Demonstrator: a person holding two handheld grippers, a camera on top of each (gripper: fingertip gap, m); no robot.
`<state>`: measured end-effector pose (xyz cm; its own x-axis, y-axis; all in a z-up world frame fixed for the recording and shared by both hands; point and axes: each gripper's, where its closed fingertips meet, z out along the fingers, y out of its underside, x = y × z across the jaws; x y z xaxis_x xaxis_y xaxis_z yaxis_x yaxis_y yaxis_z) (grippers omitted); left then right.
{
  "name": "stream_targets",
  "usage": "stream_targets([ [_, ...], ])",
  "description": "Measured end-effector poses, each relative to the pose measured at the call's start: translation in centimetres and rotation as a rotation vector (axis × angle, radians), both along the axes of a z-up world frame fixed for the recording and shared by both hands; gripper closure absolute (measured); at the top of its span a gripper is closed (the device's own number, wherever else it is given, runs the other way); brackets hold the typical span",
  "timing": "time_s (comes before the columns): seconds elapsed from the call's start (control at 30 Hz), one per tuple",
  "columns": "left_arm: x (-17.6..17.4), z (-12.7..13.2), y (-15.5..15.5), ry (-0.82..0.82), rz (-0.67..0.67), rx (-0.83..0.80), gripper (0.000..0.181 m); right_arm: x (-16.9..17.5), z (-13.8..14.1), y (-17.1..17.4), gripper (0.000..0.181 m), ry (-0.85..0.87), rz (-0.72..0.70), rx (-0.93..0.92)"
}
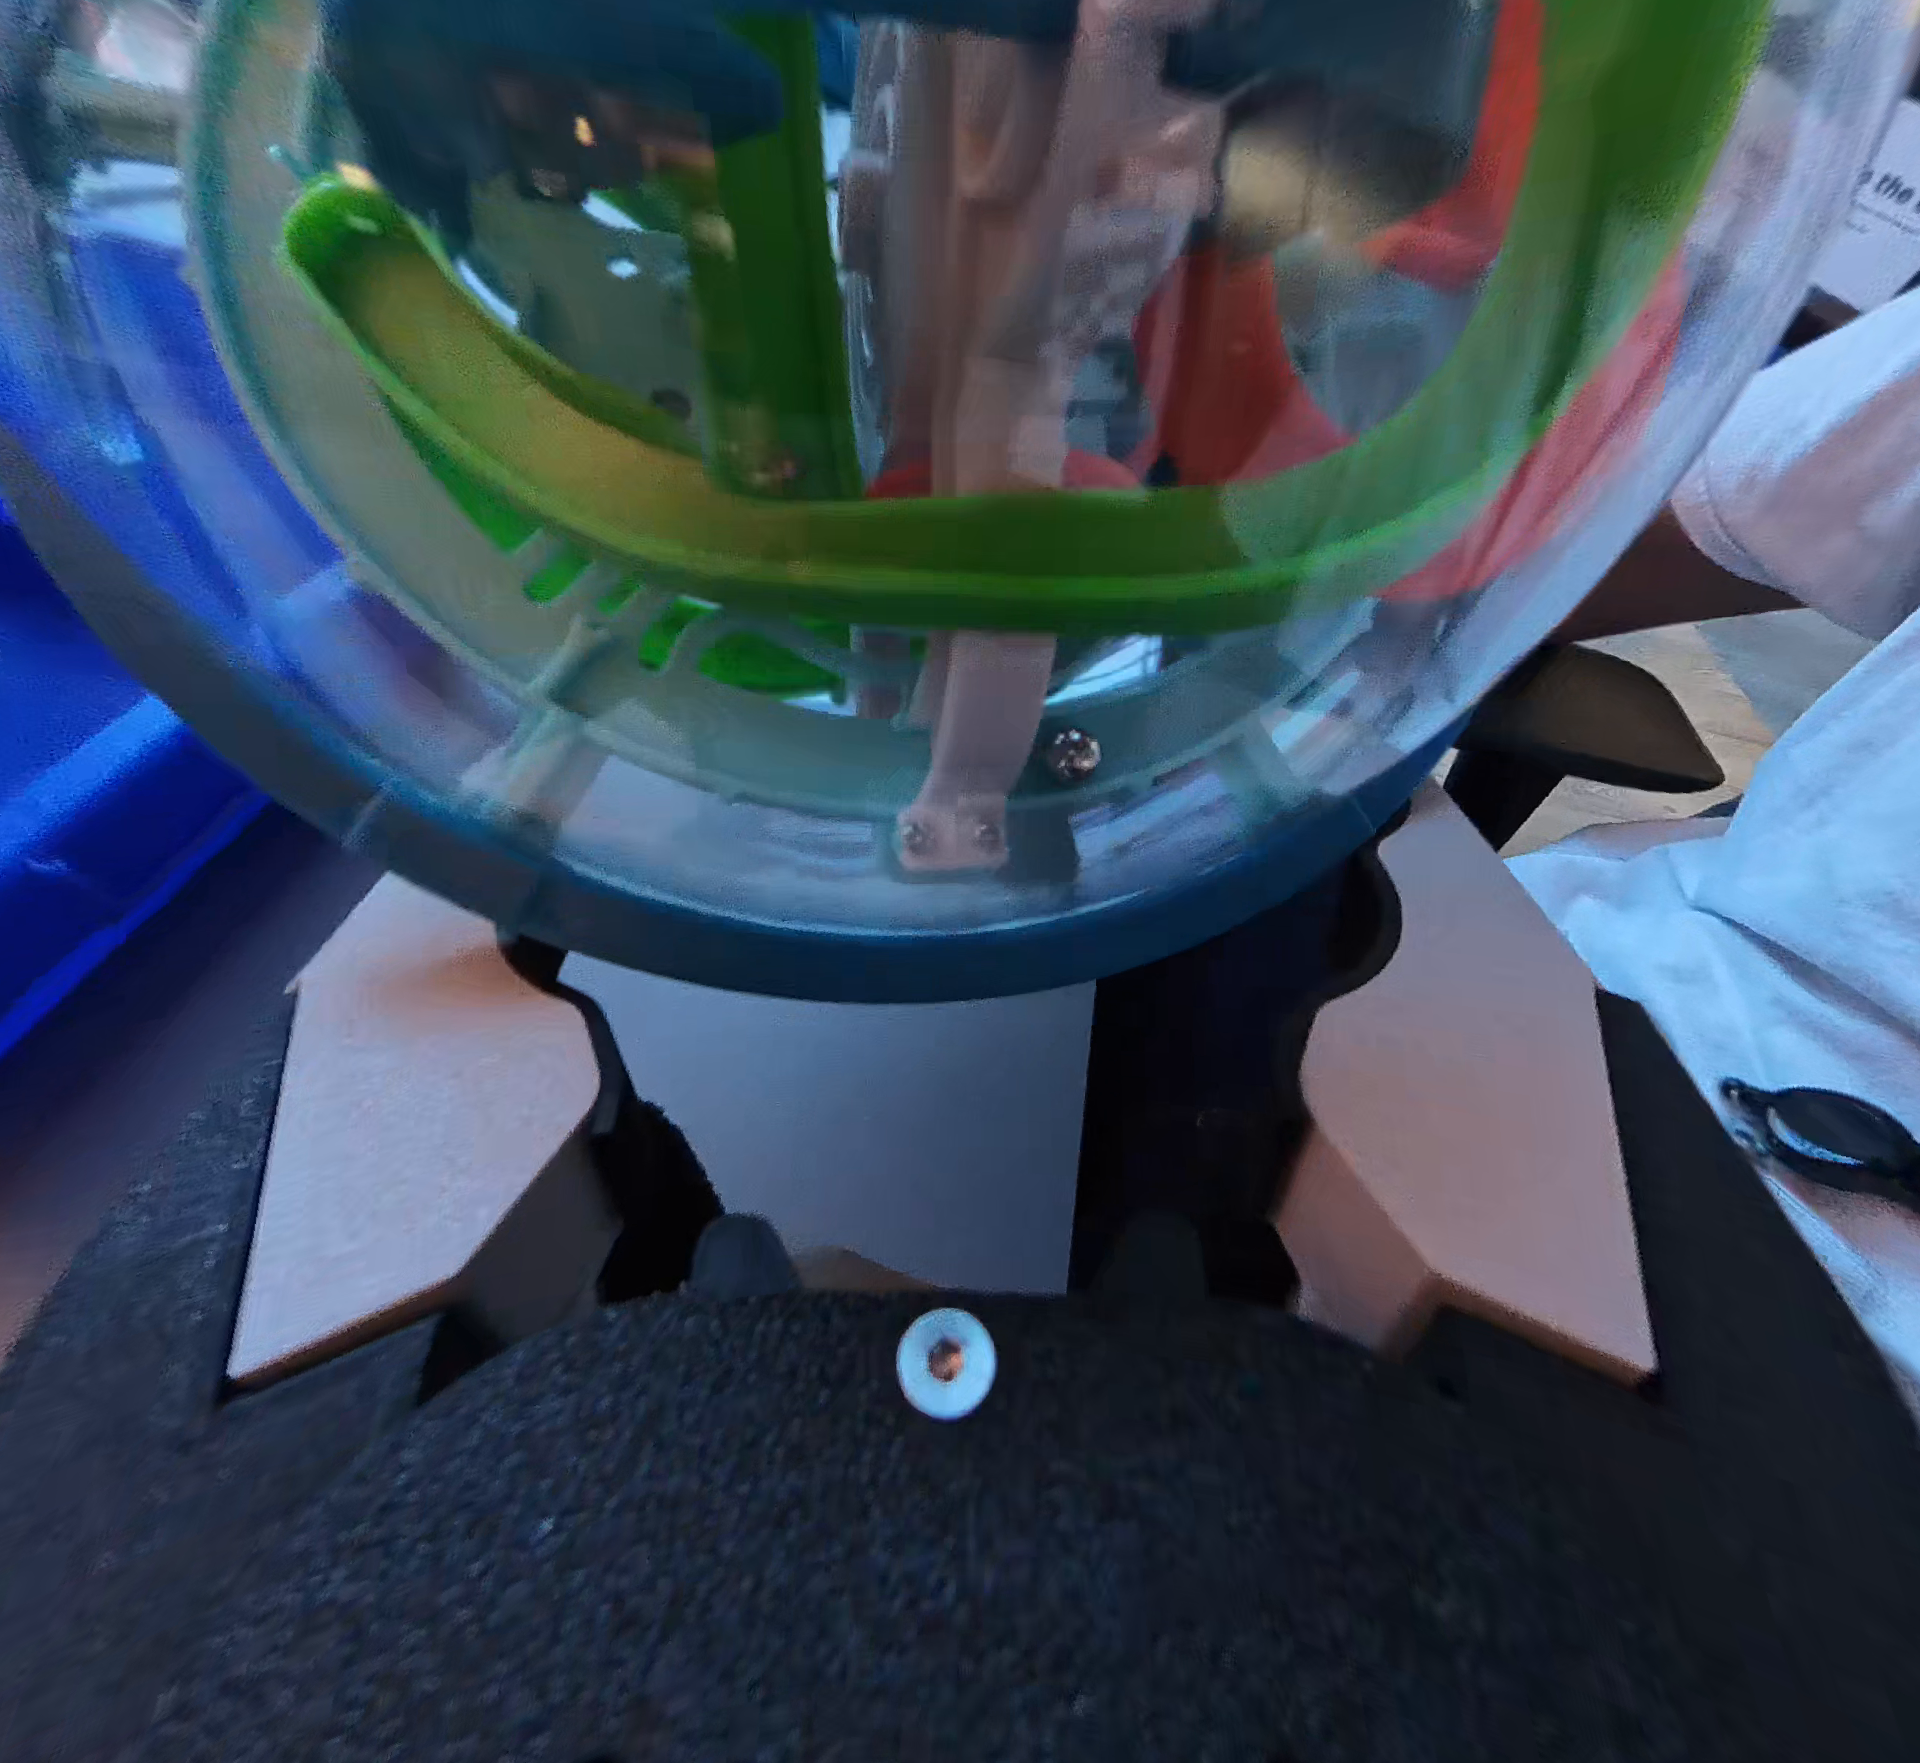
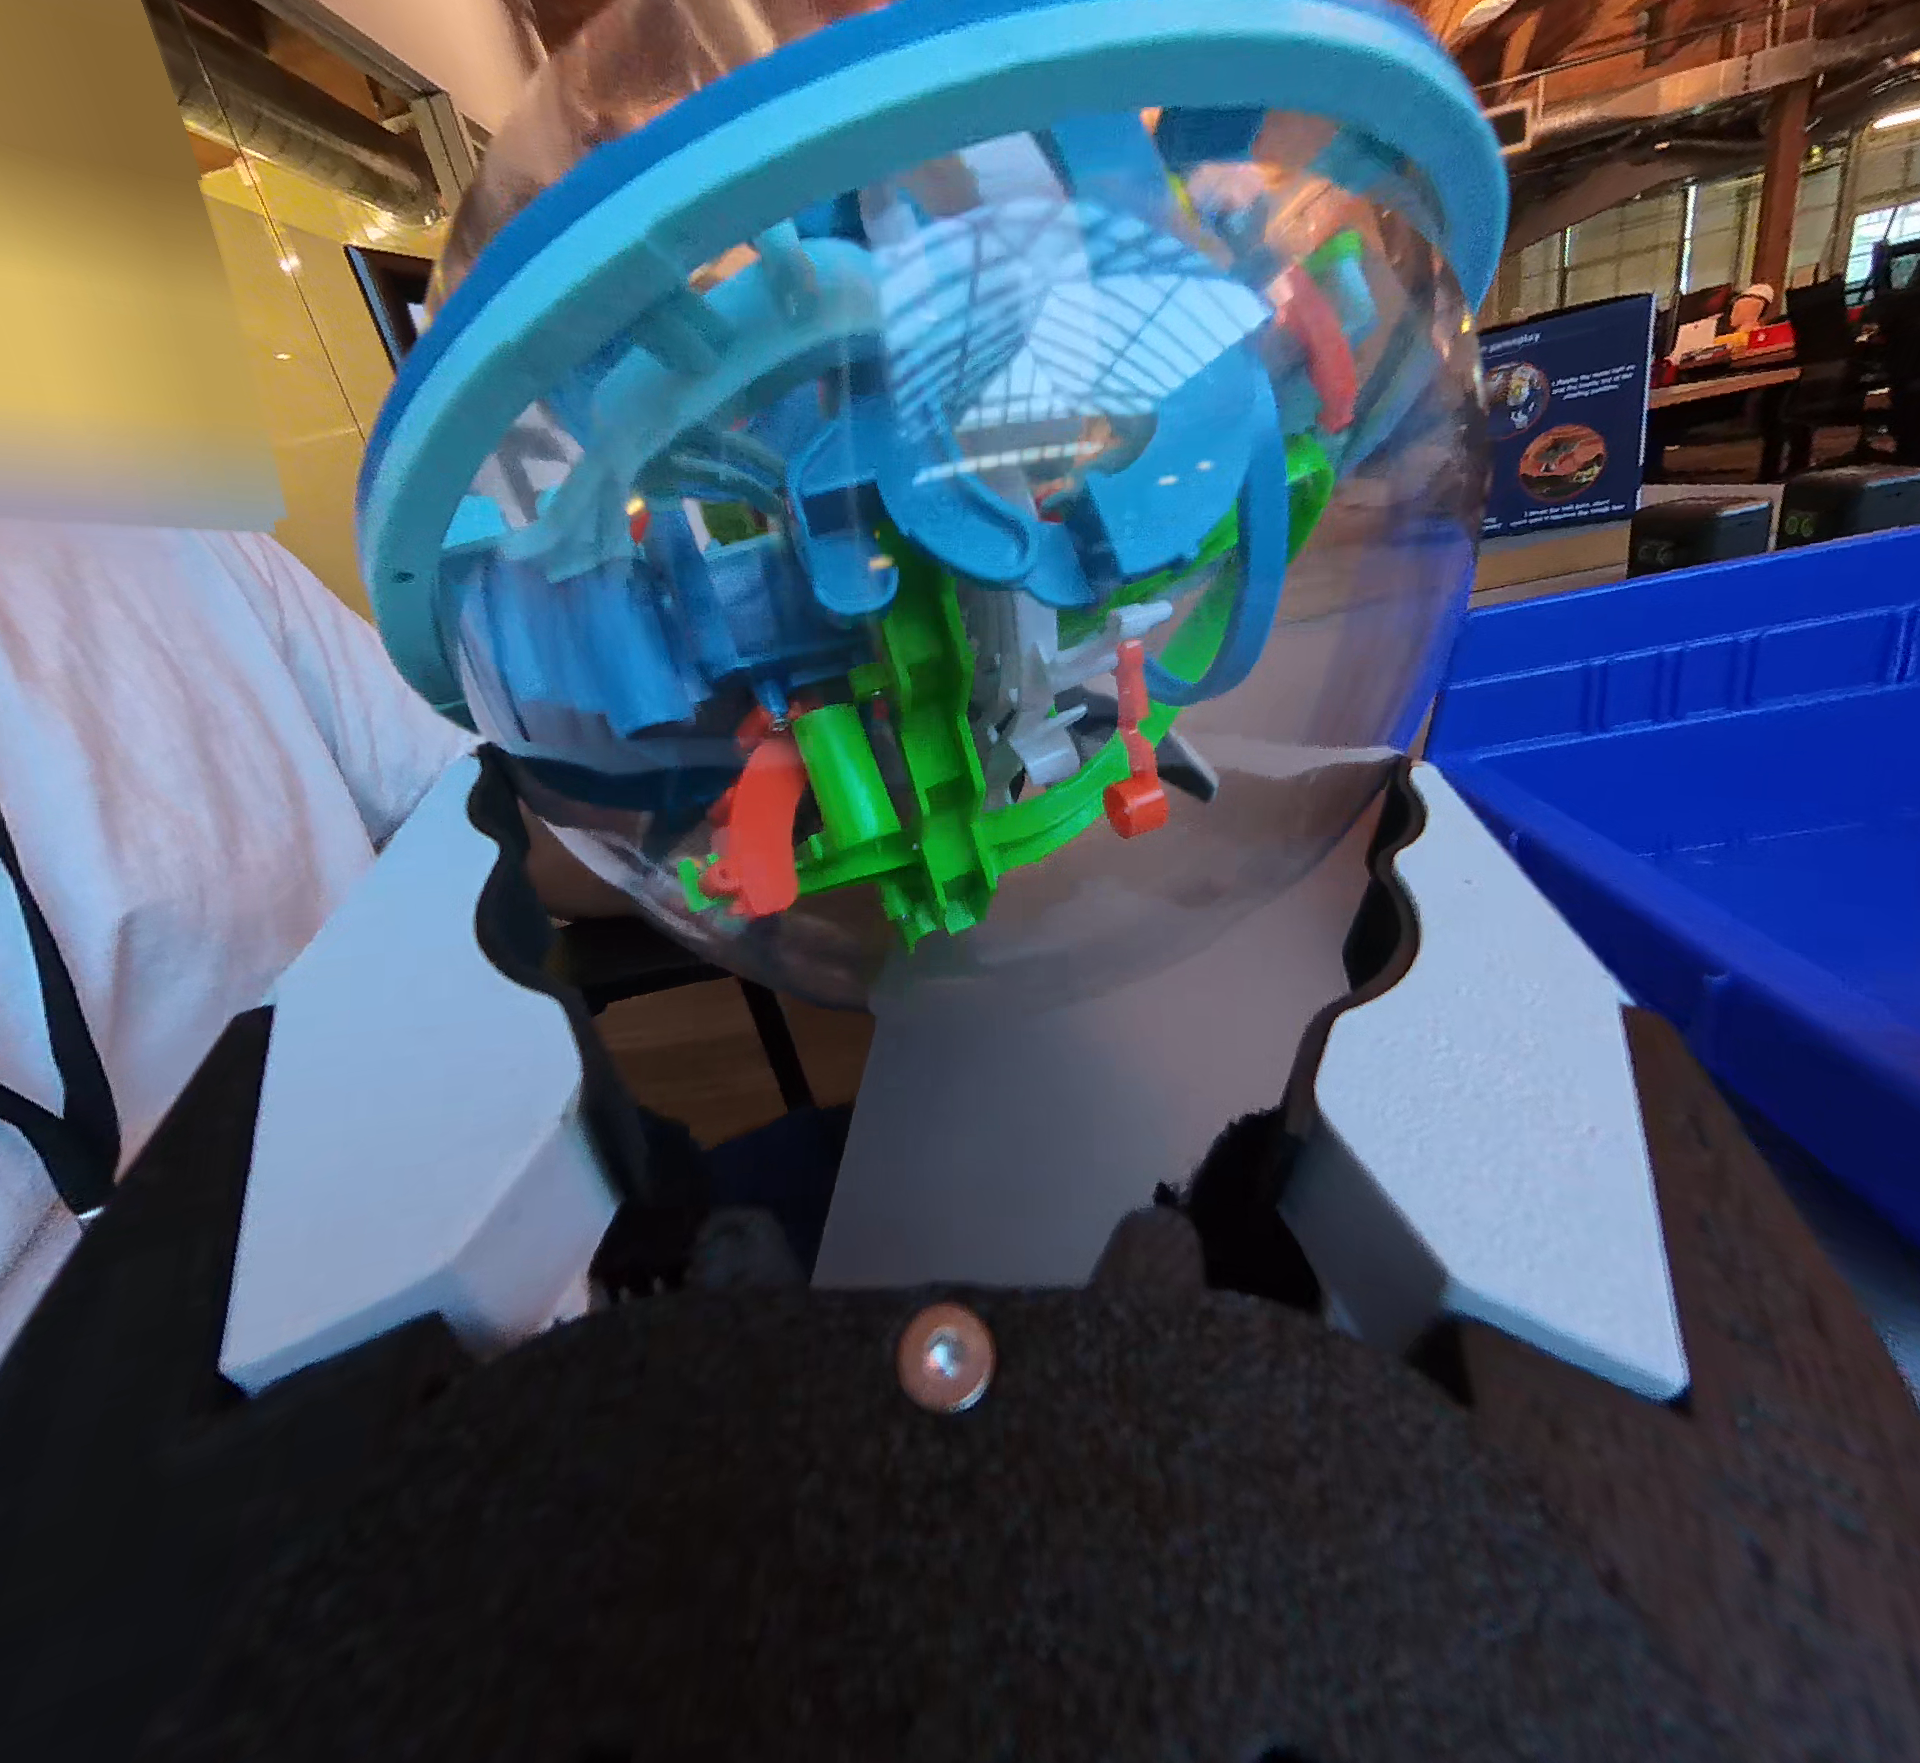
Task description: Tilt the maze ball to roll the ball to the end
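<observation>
Cradling the clear plastic maze ball (image 2: 935, 466) between them, the left hand-held gripper (image 1: 904, 944) and right hand-held gripper (image 2: 935, 882) each spread wide against its shell. The small steel ball (image 1: 1073, 755) sits low by the blue rim (image 1: 831, 944), off the green track (image 1: 727, 518). I judge most of the run remains.

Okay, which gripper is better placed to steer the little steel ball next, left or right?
Probably left. Its camera shows the steel ball low in the maze ball, near the blue ring. From the right gripper the ball isn't visible. Both grippers cradle the sphere.

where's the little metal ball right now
In the left wrist view, the metal ball sits low inside the maze ball, just right of a pale strut.
</observation>
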<state>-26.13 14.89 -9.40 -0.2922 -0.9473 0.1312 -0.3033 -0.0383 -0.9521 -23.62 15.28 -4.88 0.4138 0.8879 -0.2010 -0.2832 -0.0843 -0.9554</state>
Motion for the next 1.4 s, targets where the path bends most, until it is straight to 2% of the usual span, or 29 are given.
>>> stream_targets([
  [0.13, -0.6, 2.1, -0.1, 0.019, -0.019, 0.163, 0.034, -0.5, 1.8, -1.0, 0.027, -0.006, -0.013, 0.145],
  [0.37, -2.4, 8.8, -2.6, -0.011, -0.065, 0.447, 0.035, -2.4, 5.2, -4.3, 0.027, -0.152, -0.046, 0.356],
  [0.43, -2.7, 9.5, -3.3, 0.001, -0.050, 0.525, 0.038, -2.7, 6.3, -5.4, 0.027, -0.155, -0.051, 0.401],
  [0.57, -2.8, 9.8, -4.1, 0.020, -0.030, 0.573, 0.037, -2.8, 8.4, -6.9, 0.028, -0.139, -0.046, 0.438],
  [0.73, -2.8, 9.5, -4.5, 0.001, -0.022, 0.529, 0.037, -3.0, 9.4, -7.3, 0.028, -0.132, -0.042, 0.407],
  [0.97, -2.9, 9.1, -4.1, -0.096, -0.014, 0.312, 0.038, -3.2, 7.1, -5.9, 0.028, -0.121, -0.016, 0.257],
  [1.4, -2.5, 0.2, -1.7, 0.047, 0.027, 0.105, 0.039, -2.7, 1.4, -2.5, 0.028, -0.070, 0.018, -0.018],
])
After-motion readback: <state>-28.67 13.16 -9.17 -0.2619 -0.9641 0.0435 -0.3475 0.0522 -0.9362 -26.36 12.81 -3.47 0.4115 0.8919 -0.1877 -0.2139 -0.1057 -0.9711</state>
